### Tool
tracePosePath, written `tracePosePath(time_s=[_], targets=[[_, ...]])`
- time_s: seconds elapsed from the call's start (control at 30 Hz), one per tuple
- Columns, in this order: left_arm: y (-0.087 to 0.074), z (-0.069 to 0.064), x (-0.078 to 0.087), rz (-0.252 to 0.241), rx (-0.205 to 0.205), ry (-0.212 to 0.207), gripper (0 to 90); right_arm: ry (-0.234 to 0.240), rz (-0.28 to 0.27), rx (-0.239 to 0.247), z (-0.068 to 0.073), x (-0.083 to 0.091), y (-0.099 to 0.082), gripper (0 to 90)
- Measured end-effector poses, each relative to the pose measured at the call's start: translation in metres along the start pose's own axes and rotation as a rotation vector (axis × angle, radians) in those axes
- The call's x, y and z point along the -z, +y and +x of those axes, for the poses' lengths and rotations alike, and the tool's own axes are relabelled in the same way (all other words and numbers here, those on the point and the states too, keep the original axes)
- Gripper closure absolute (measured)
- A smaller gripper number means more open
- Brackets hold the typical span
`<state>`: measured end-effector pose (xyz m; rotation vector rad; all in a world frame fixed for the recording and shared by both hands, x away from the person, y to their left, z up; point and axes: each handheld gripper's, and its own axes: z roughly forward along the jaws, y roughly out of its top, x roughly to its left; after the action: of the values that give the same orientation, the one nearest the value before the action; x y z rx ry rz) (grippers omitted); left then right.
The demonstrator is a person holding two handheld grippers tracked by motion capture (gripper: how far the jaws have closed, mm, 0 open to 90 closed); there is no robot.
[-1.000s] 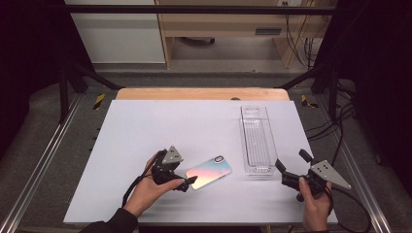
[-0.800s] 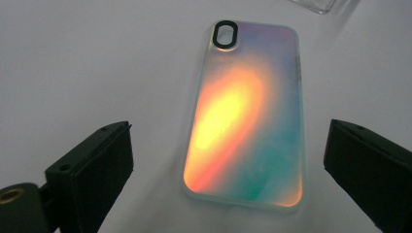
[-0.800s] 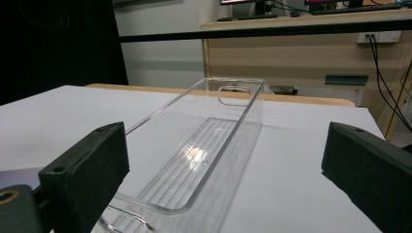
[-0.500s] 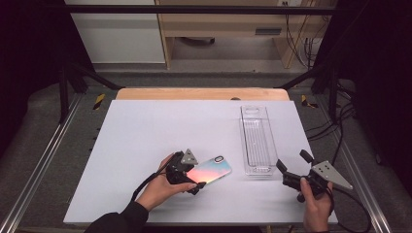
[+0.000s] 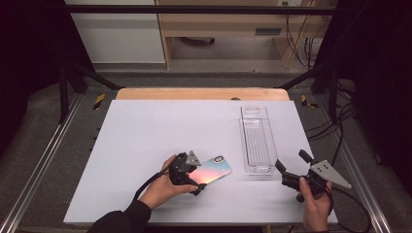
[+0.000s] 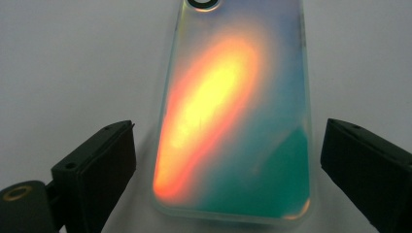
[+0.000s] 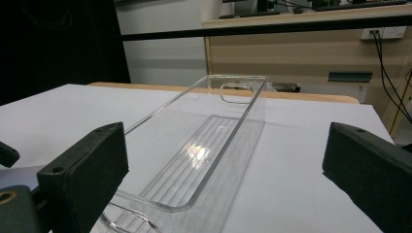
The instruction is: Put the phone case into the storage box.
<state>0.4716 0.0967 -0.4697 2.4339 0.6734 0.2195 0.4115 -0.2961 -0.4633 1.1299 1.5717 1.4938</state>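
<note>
High view: we take the tray (image 5: 257,141), a clear, long one, as landmark. The case (image 5: 212,171), an iridescent phone case, lies flat on the table (image 5: 145,131), just left of the tray's near end and apart from it. The left gripper (image 5: 195,182) sits at the case's near-left end, low over the table. A second ago it stood further left, off the case; it has since come in toward the tray and down. The right gripper (image 5: 291,167) hangs near the tray's near-right corner, where it was a second ago, jaws spread.

Left gripper view: the case (image 6: 233,111) runs lengthwise between the two black jaws, camera hole at the far end. The jaws straddle its near end, with a bare strip of table between each pad and the case's edge. They have just been closing, yet the pads do not press the case. Spread, then, not pinching.

Right gripper view: the tray (image 7: 204,150) lies straight ahead between the jaws, empty, handle slot at each end. The jaws stand wide apart with nothing held between them.

Reading: we judge the approach done and the grasp about to close on the case's long edges. The case is thin and flat, so the pads may need to stay low to catch the rim rather than skid over it. The likely destination is the tray.
</note>
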Motion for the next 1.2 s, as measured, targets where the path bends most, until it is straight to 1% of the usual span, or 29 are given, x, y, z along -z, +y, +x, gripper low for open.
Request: tracePosePath(time_s=[0.13, 0.2, 0.27, 0.43, 0.53, 0.63, 0.77, 0.83, 0.87, 0.9, 0.93, 0.97, 1.0, 1.03, 1.07, 1.1, 1.13, 1.17, 1.2], targets=[[0.0, -0.001, -0.002, 0.017, -0.017, -0.01, 6.5, 0.0, 0.002, -0.002, 0.0, 0.0, 0.0, 3.0], [-0.001, -0.001, -0.004, 0.019, -0.008, -0.006, 7.2, 0.001, 0.002, -0.002, -0.001, 0.0, 0.0, 2.6], [-0.001, -0.001, -0.004, 0.024, -0.015, -0.005, 9.2, 0.004, 0.001, -0.005, -0.001, 0.0, 0.0, 2.4], [-0.001, 0.0, -0.004, 0.026, -0.019, -0.005, 10.8, 0.001, 0.002, -0.006, -0.001, 0.0, 0.0, 2.4], [-0.001, -0.001, -0.003, 0.025, -0.035, -0.006, 15.0, 0.0, 0.002, -0.01, -0.002, 0.0, -0.001, 2.4], [0.0, -0.002, -0.003, 0.028, -0.039, 0.0, 15.6, 0.0, 0.003, -0.005, -0.002, 0.0, -0.001, 2.4], [0.0, -0.002, -0.002, 0.027, -0.043, -0.001, 16.1, -0.001, 0.008, -0.001, 0.0, -0.001, -0.001, 2.4], [-0.001, -0.004, -0.001, 0.007, -0.056, 0.013, 16.2, 0.0, 0.006, 0.0, 0.0, -0.001, 0.0, 2.4], [-0.002, -0.004, 0.001, -0.015, -0.048, 0.011, 16.3, 0.0, 0.009, 0.003, 0.001, -0.001, 0.0, 2.4], [-0.002, -0.004, 0.001, -0.015, -0.048, 0.011, 16.4, 0.001, 0.011, 0.007, 0.001, -0.002, 0.0, 2.4], [-0.002, -0.003, 0.004, -0.041, -0.042, 0.016, 16.4, 0.001, 0.011, 0.007, 0.001, -0.002, 0.0, 2.4], [-0.003, -0.003, 0.007, -0.065, -0.048, 0.034, 16.5, 0.001, 0.012, 0.011, 0.002, -0.002, 0.0, 2.6], [-0.004, -0.003, 0.01, -0.09, -0.055, 0.054, 16.5, -0.001, 0.014, 0.017, 0.003, -0.002, 0.0, 2.9], [-0.006, -0.003, 0.014, -0.127, -0.045, 0.068, 16.6, -0.002, 0.01, 0.026, 0.005, 0.0, 0.001, 3.0], [-0.009, -0.001, 0.018, -0.163, -0.028, 0.064, 16.6, -0.002, 0.01, 0.026, 0.005, 0.0, 0.001, 3.0], [-0.014, 0.002, 0.026, -0.225, 0.0, 0.084, 16.6, -0.002, 0.014, 0.028, 0.006, 0.001, 0.0, 3.1], [-0.014, 0.002, 0.026, -0.225, 0.0, 0.084, 16.6, -0.002, 0.014, 0.028, 0.006, 0.001, 0.0, 3.1], [-0.021, 0.006, 0.034, -0.277, 0.013, 0.128, 16.6, -0.006, 0.013, 0.028, 0.008, 0.002, 0.0, 3.2], [-0.024, 0.008, 0.039, -0.301, 0.019, 0.152, 16.6, -0.007, 0.009, 0.03, 0.009, 0.003, 0.001, 3.2]])
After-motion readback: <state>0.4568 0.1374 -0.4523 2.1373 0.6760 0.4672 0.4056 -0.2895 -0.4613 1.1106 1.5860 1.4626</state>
